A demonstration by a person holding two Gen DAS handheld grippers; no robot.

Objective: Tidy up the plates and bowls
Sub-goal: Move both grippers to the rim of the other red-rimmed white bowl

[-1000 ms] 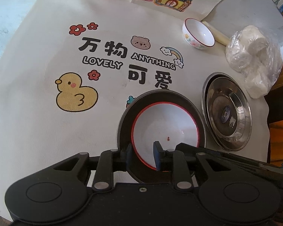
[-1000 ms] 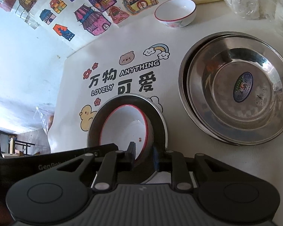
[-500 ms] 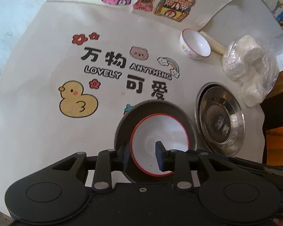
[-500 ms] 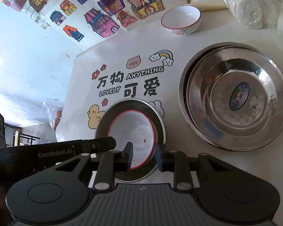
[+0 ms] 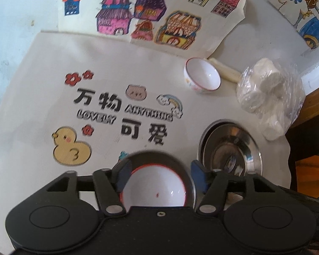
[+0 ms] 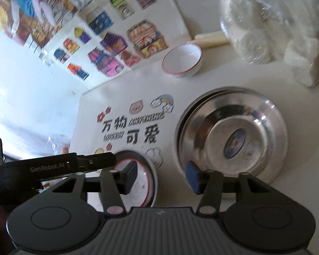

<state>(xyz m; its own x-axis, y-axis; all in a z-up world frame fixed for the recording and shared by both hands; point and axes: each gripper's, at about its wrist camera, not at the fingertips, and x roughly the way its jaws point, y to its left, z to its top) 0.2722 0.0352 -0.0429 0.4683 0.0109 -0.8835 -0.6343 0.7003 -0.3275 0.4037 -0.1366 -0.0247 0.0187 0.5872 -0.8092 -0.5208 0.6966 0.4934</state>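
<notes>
A white bowl with a red rim rests inside a steel plate on the printed cloth. My left gripper hangs above it with its jaws opening, its pads clear of the bowl. My right gripper is lifted over the plate's right edge, jaws also opening, nothing pressed between them. To the right lie stacked steel plates. A second small white bowl stands further back.
A clear bag of white rolls sits at the back right beside a pale stick. Coloured house drawings lie beyond the cloth. The table's right edge drops off past the bag.
Both grippers have let go of the red-rimmed bowl's rim, spread their jaws and risen away from it. The bowl stays in the steel plate.
</notes>
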